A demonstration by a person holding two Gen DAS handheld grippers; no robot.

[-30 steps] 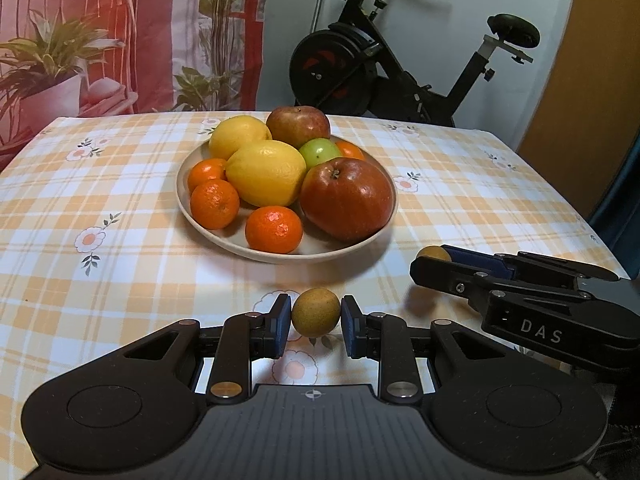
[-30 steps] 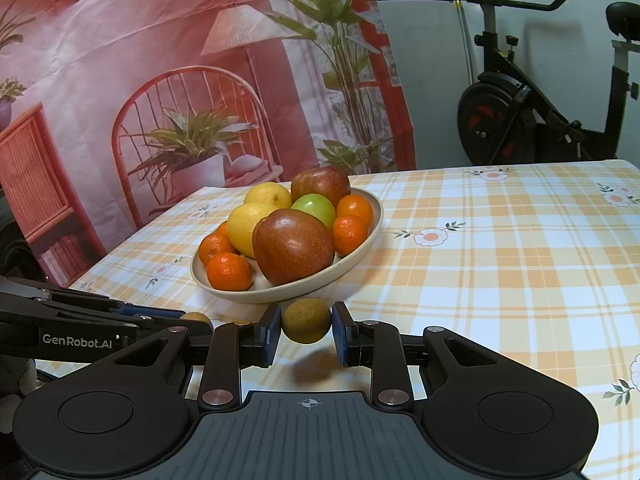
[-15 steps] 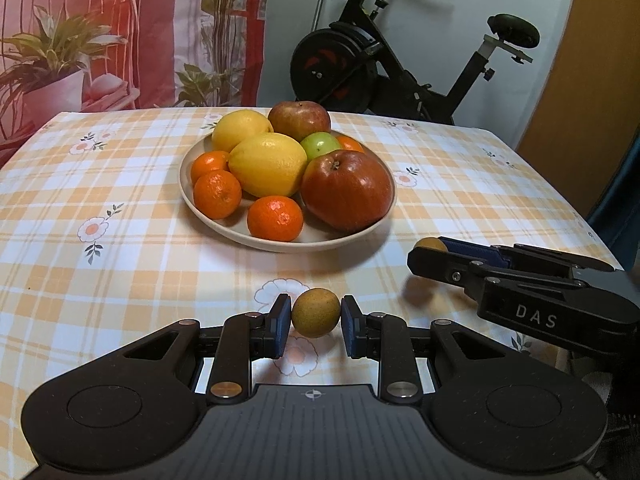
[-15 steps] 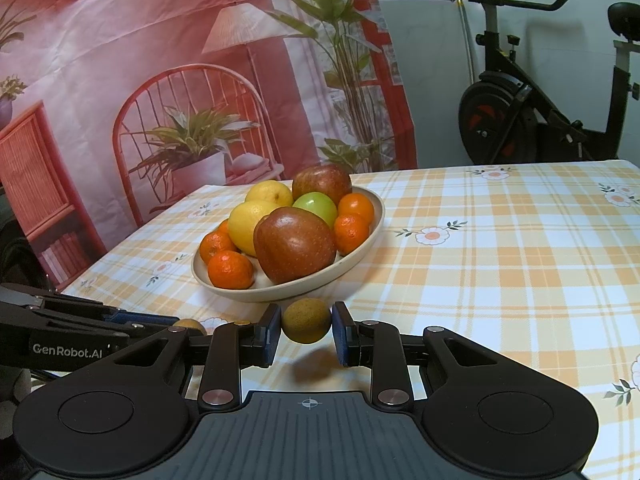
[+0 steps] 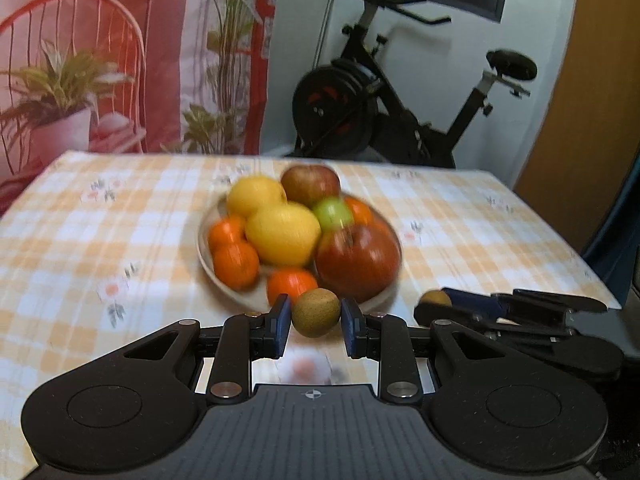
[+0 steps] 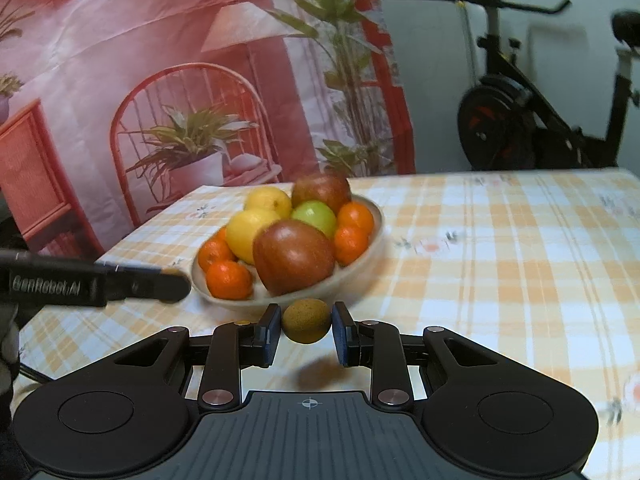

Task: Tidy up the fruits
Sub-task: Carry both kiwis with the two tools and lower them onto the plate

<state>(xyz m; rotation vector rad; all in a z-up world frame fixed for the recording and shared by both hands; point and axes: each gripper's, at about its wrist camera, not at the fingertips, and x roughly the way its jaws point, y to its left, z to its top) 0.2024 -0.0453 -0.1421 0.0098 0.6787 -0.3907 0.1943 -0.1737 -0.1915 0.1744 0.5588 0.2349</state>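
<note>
— Fruit first: where does it sit against each gripper?

— The left gripper pinches a small brown-green fruit between its blue pads, squarely at the tips and clear of the checked tablecloth. The right gripper pinches a second brown-green fruit the same way, with that fruit's shadow on the cloth below it.

— So neither pair of jaws is spread?

— No, both are pressed onto their fruit, one pad on each side.

— And the bowl?

— Just ahead of both sets of fingertips. From the left gripper, the pale bowl lies straight in front, its near rim just beyond the held fruit. From the right gripper it lies ahead and slightly to the left.

— What is in it?

— A large red apple at the side nearest the left gripper's tips, with a mandarin beside it. Two lemons fill the middle and far left, two more mandarins lie left of them, a green apple sits behind the red one, and another reddish apple sits at the far rim. Orange fruit shows at the bowl's far right too, though blur hides how many.

— Where are the grippers to each other?

— The right one lies off to the right of the left gripper's tips, near the bowl's right side.
</note>
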